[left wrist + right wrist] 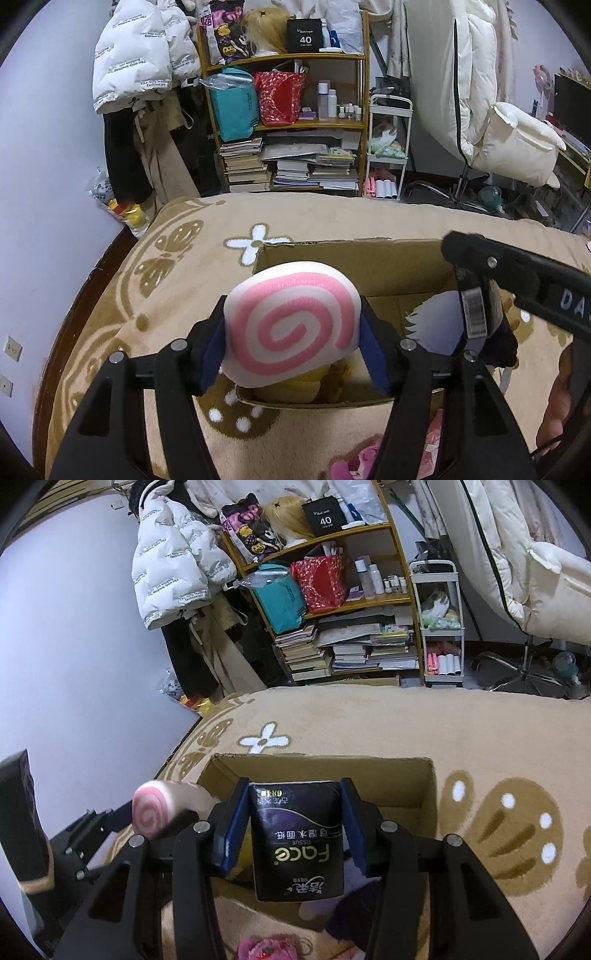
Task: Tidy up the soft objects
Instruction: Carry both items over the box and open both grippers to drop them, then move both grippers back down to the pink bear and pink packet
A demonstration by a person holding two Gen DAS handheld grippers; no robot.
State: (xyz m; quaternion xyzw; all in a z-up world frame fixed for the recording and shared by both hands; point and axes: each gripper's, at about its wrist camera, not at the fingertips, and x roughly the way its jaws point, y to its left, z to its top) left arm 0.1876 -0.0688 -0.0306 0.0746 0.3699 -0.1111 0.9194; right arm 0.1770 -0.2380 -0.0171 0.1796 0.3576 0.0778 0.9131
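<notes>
A white round plush with a pink spiral hangs over the near left corner of an open cardboard box. My left gripper is shut on it, blue pads against both its sides. My right gripper is shut on a black tissue pack, held above the same box. The right gripper's dark body reaches in from the right in the left wrist view. The spiral plush shows at the left in the right wrist view. A yellow item and a white spiky plush lie inside the box.
The box sits on a beige blanket with brown and white patterns. A pink plush lies on the blanket at the near edge. Beyond the bed stand a wooden shelf of books and bags, a white cart and a chair under a cream coat.
</notes>
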